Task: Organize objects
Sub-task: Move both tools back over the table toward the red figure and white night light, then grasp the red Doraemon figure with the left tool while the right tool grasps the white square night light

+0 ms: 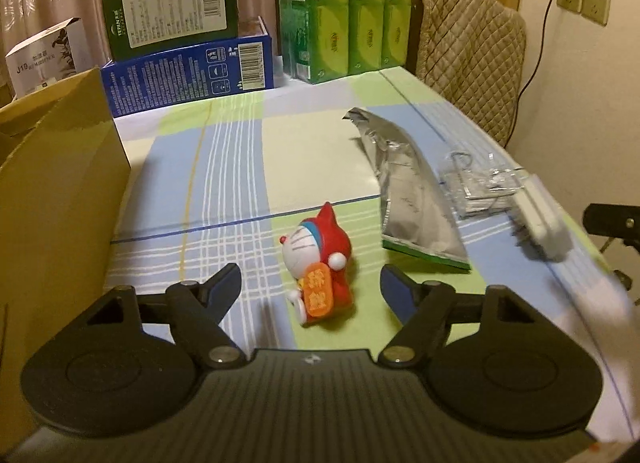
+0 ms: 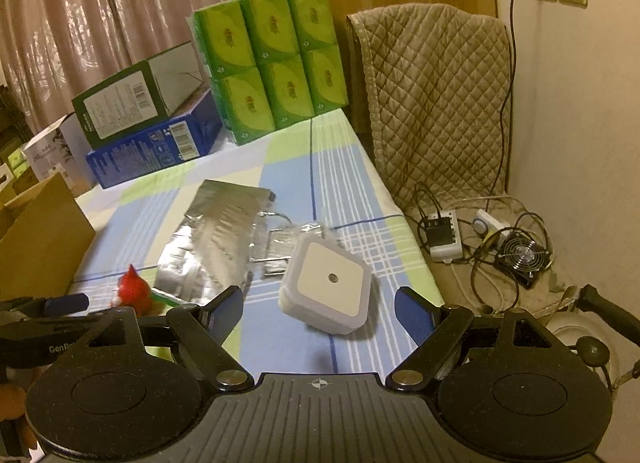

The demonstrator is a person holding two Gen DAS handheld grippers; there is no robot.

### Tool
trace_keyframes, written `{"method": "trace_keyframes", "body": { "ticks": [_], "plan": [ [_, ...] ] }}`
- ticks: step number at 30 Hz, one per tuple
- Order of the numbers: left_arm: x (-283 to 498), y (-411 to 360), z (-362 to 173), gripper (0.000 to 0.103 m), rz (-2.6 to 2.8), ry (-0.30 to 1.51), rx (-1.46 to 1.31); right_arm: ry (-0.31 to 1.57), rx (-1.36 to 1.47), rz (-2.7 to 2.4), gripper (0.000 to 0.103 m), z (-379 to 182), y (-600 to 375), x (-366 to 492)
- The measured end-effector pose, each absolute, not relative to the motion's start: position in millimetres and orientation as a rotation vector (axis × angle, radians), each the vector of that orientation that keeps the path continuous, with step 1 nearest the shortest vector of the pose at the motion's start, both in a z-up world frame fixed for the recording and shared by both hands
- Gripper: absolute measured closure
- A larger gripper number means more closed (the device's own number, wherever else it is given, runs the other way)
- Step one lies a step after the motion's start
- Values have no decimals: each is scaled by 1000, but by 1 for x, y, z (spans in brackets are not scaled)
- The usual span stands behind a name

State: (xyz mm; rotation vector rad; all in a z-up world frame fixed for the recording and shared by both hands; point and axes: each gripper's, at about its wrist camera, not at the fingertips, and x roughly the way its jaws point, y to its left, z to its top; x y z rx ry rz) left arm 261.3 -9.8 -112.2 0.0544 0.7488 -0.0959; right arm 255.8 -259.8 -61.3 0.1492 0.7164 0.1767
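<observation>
- A little red cat toy (image 1: 320,267) lies on its back on the checked cloth (image 1: 224,167) that covers the table. It has a white and blue face and holds an orange sign.
- The left gripper (image 1: 311,283) is spread apart with a finger on each side of the toy. The fingers do not touch it, so nothing is held.
- A white square box (image 2: 326,283) with a small dark dot in the middle lies on the cloth, near the table's right edge.
- The right gripper (image 2: 319,303) is spread wide too, just in front of that box. It holds nothing.
- A shiny silver bag (image 1: 412,199) lies between the toy and the box. A clear plastic pack (image 1: 478,187) lies beside the bag.
- A brown cardboard box (image 1: 56,183) stands at the left side of the table.
- At the back there are a blue box (image 1: 188,75) with a dark green box (image 1: 172,7) on top, and a stack of green tissue packs (image 1: 348,11).
</observation>
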Motion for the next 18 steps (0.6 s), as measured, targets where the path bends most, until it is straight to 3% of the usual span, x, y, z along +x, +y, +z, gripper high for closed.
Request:
{"method": "trace_keyframes", "body": {
  "ticks": [12, 18],
  "plan": [
    [288, -11, -126, 47, -114, 767, 75, 752, 215, 163, 23, -89, -264, 292],
    [291, -7, -129, 49, -117, 771, 51, 792, 297, 154, 23, -103, -269, 306]
  ]
}}
